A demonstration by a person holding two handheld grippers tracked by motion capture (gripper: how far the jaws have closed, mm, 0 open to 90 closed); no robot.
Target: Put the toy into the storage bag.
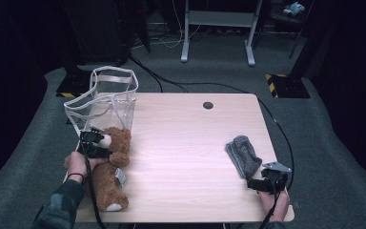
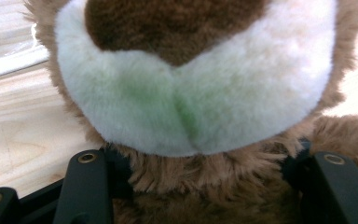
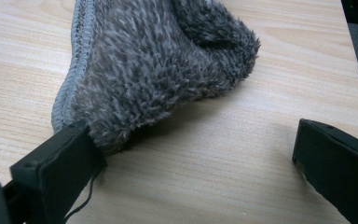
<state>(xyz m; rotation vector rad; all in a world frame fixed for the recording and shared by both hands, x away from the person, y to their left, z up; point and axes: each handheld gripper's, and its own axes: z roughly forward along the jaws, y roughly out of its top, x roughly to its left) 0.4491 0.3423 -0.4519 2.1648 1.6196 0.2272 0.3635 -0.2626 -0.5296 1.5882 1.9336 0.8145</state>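
A brown teddy bear lies on its back at the table's left edge, head toward the clear bag. My left gripper sits over its head. In the left gripper view, the black jaws straddle the bear's neck under the white muzzle, and the fur brushes both jaws without looking squeezed. A fuzzy grey cloth lies at the right side of the table. My right gripper rests just in front of it, jaws wide open. In the right gripper view, one jaw touches the corner of the cloth and the other stands apart.
A clear plastic tote bag with white trim stands upright at the table's back left, just beyond the bear. The wooden table has a round cable hole near its far edge. Cables trail over the carpet behind.
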